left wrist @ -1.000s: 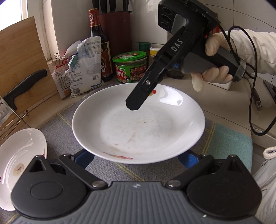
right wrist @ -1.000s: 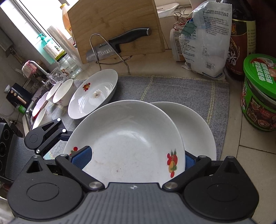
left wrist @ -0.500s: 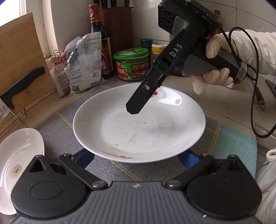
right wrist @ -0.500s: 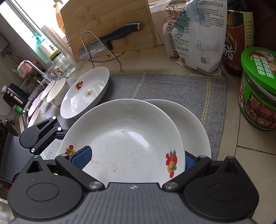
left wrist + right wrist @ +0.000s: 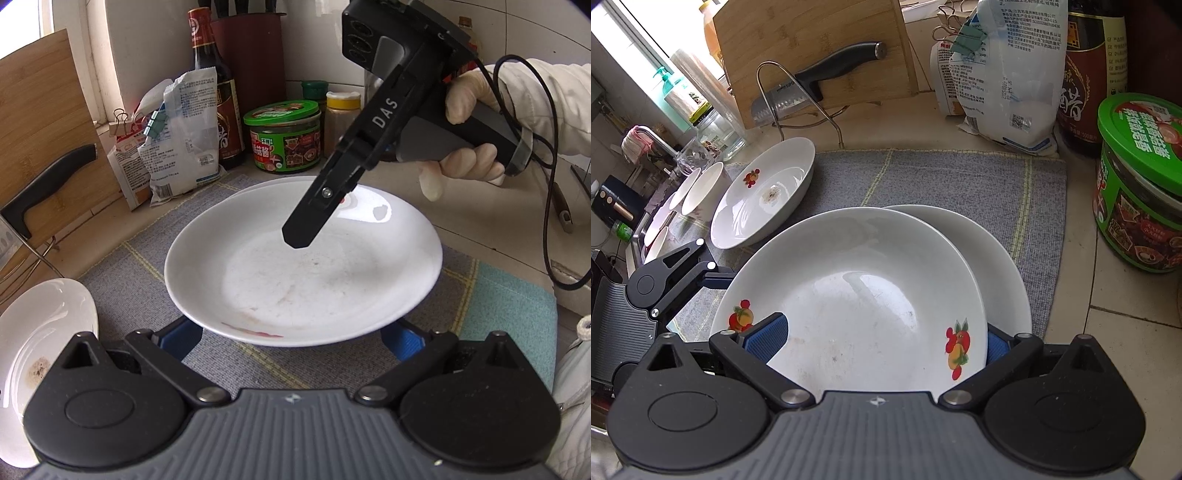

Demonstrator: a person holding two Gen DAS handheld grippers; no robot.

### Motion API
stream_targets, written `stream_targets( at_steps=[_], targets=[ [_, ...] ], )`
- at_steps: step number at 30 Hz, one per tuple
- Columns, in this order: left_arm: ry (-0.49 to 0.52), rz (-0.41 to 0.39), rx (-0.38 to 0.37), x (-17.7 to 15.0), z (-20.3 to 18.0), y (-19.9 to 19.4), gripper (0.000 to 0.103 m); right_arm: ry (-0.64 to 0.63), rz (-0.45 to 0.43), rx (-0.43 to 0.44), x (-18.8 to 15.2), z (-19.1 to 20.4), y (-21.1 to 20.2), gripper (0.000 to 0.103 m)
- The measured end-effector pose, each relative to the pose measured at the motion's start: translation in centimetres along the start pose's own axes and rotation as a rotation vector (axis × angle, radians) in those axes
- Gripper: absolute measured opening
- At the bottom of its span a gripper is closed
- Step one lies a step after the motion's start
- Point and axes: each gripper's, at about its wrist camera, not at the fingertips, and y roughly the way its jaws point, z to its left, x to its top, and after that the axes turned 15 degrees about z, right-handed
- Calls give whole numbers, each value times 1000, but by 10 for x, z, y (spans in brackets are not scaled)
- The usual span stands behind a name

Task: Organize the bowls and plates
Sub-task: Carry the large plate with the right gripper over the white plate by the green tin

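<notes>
A white plate with fruit prints (image 5: 303, 273) (image 5: 857, 295) hangs low over the grey mat (image 5: 960, 177), partly above a second white plate (image 5: 1004, 266). My left gripper (image 5: 291, 339) is open, both blue pads tucked under the plate's near rim. My right gripper (image 5: 881, 341) also stands wide open and straddles the opposite rim. Its left pad is over the plate's inside and its right pad is hidden below the rim. In the left wrist view only one of its fingers (image 5: 314, 218) shows, hovering over the plate. A stained smaller plate (image 5: 764, 195) (image 5: 44, 332) lies at the mat's left end.
Small bowls (image 5: 701, 184) sit beyond the stained plate near a sink. A knife (image 5: 820, 74) rests on a wire rack against a cutting board (image 5: 812, 40). A clipped bag (image 5: 184, 129), a sauce bottle (image 5: 214, 81) and a green-lidded jar (image 5: 282, 136) line the back. A gloved hand (image 5: 465, 158) holds the right gripper.
Both grippers and the plate between them have drifted slightly together. The top plate now covers a bit more of the lower one. Jaw openings look unchanged.
</notes>
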Motion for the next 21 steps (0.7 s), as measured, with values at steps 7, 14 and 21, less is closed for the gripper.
stream_targets(
  at_steps=[7, 14, 21],
  targets=[
    [11, -2, 5, -1, 0, -1, 102, 1, -1, 1, -2, 1, -1, 103],
    [28, -2, 9, 0, 1, -1, 102, 9, -8, -1, -7, 0, -6, 103],
    [31, -3, -3, 0, 2, 0, 102, 21, -12, -14, -13, 1, -10, 103]
  ],
)
